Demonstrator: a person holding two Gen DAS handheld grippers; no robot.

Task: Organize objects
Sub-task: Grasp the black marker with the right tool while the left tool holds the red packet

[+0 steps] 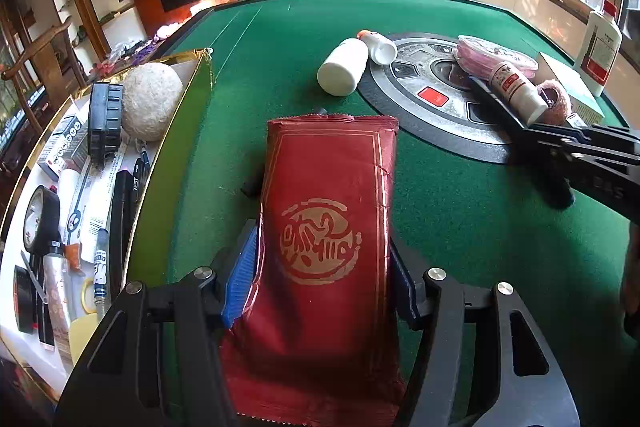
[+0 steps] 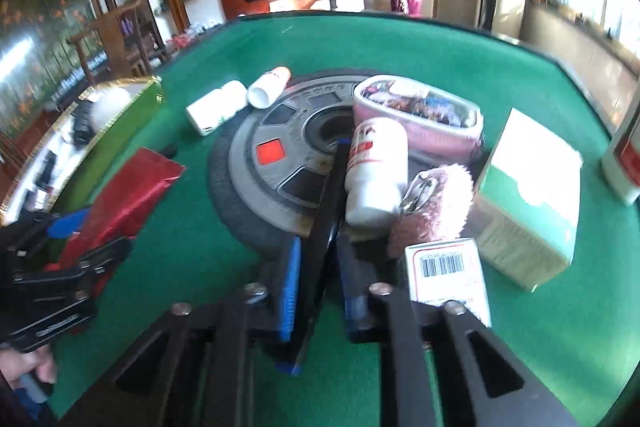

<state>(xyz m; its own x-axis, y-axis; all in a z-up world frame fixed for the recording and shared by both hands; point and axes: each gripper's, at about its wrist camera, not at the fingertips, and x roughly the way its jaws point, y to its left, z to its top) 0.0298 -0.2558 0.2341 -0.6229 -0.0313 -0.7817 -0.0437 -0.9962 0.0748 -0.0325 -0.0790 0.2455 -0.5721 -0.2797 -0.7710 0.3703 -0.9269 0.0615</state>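
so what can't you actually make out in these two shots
- Left gripper fingertips: left wrist view, hidden under the red packet it clamps.
- Right gripper pads' contact: right wrist view, both pads press together with no visible gap; whether they pinch anything is unclear.
- Contents of the gold-edged box: right wrist view, blurred and washed out.
- Tall white bottle: right wrist view, cut off by the right edge.
- Labels on the white bottle: blurred, unreadable.

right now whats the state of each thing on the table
red packet: held in left gripper
right gripper: shut, nothing between the fingers
two white bottles: lying down
small labelled bottle: lying down
gold-edged box: open, holding items
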